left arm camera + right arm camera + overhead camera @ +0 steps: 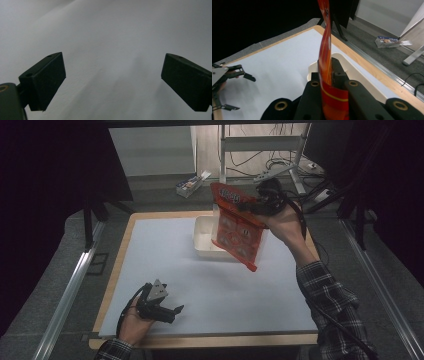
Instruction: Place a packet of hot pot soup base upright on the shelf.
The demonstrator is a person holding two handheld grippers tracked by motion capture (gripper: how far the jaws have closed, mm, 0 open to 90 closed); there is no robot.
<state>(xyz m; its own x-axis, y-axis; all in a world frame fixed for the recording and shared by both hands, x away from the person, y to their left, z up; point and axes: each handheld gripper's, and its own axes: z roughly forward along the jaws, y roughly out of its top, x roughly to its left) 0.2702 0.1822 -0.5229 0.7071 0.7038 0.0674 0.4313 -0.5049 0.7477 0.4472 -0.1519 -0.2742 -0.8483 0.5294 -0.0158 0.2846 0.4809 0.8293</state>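
The left tongs (176, 309) rest near the table's (210, 340) front-left edge, jaws spread and empty. At centre-right, the right tongs (250, 206) clench the red snack packet (235, 232), which hangs aslant, long axis running down toward the person, directly above the white tray (202, 237).

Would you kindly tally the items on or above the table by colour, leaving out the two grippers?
Red: 1, the snack bag, clamped in the right gripper above the tray.
White: 1, the tray, resting on the table's far side.
Total: 2.
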